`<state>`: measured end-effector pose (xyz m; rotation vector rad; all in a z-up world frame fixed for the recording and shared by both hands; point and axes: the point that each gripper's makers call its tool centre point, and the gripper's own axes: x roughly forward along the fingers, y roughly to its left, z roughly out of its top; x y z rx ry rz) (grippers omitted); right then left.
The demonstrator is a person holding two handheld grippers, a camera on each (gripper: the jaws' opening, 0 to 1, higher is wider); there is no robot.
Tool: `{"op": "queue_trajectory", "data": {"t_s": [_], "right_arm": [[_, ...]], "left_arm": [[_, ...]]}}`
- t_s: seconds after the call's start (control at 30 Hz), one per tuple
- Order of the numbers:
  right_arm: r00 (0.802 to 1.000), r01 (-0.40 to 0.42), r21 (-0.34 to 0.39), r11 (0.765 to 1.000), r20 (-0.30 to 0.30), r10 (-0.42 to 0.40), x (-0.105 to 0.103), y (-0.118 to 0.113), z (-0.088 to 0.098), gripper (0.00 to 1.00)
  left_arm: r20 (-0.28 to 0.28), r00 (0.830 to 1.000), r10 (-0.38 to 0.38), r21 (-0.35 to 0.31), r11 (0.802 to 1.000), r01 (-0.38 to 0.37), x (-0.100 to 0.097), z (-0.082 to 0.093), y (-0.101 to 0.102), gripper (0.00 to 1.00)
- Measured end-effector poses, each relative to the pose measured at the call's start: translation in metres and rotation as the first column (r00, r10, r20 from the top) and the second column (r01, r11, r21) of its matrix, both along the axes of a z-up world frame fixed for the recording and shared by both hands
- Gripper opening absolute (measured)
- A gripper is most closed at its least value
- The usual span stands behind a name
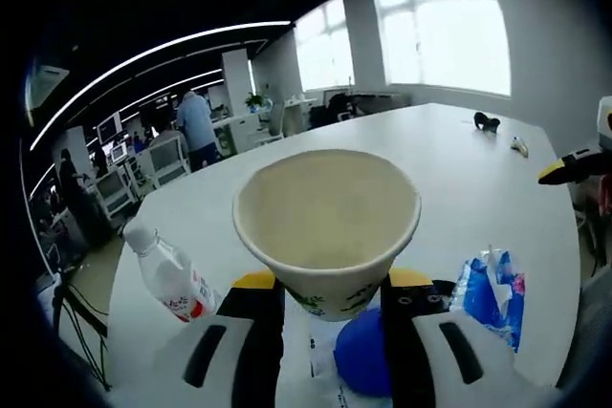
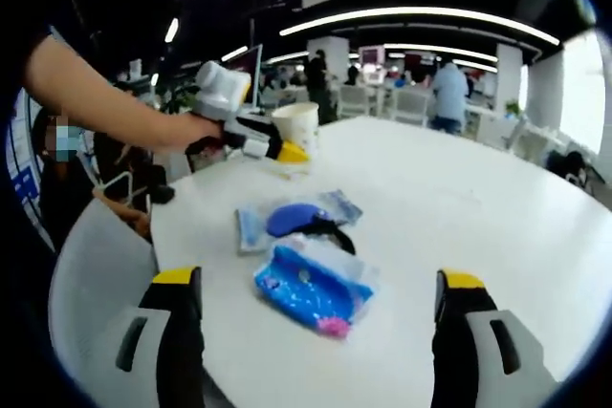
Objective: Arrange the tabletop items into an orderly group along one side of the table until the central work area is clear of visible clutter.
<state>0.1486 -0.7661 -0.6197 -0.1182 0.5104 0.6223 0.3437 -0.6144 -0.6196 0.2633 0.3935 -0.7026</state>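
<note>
Left gripper view
- left gripper (image 1: 325, 308): jaws clamped on the paper cup (image 1: 325, 226), held above the white table (image 1: 459, 188)
- plastic bottle (image 1: 170, 274): lying at left
- blue packet (image 1: 492, 295): at right

Right gripper view
- right gripper (image 2: 317, 317): jaws spread wide, holding nothing
- blue packet: between the jaws on the table
- eye mask (image 2: 296, 219): just beyond the packet

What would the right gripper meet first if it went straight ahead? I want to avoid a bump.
Most likely the blue snack packet, lying on the white table between the open jaws of the right gripper; the depth is uncertain.
</note>
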Motion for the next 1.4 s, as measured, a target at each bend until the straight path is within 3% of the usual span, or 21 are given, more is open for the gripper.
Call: {"op": "queue_trajectory", "data": {"t_s": [0.8, 1.4], "right_arm": [[0.99, 0.108, -0.012, 0.994, -0.095, -0.108, -0.01, -0.028, -0.03, 0.98], [0.983, 0.121, -0.04, 0.992, -0.135, -0.125, -0.013, -0.035, -0.043, 0.97]], "left_arm": [[-0.004, 0.999, 0.033, 0.009, 0.999, -0.033, 0.052, -0.037, 0.005, 0.38], [-0.029, 0.998, 0.061, 0.034, 0.998, -0.06, 0.079, -0.073, 0.01, 0.38]]}}
